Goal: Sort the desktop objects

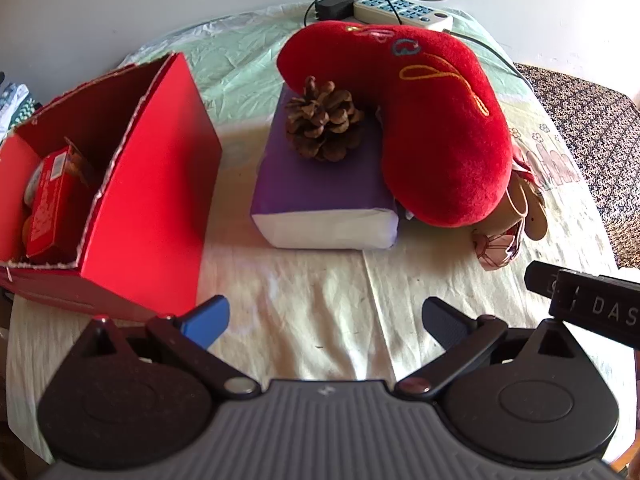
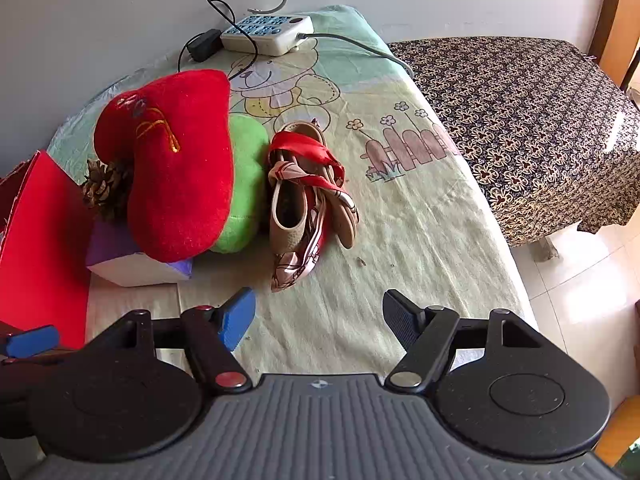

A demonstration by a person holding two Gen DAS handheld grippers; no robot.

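Both grippers, left (image 1: pixel 326 322) and right (image 2: pixel 318 318), are held wide open over the tablecloth (image 2: pixel 400 216), with nothing gripped. Ahead, a pine cone (image 1: pixel 324 122) is seen on a purple box (image 1: pixel 320 196), touched by a red cushion (image 1: pixel 420 120). A red carton (image 1: pixel 120 184) stands left; a shoe (image 2: pixel 296 204) lies right.

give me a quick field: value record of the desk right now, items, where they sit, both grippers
surface: table under cartoon cloth
red box: left, open top, red packet inside
purple pack: centre, pine cone on top
red plush: resting on the pack
shoe: right of plush, with scarf
left gripper: open, empty
right gripper: open, empty
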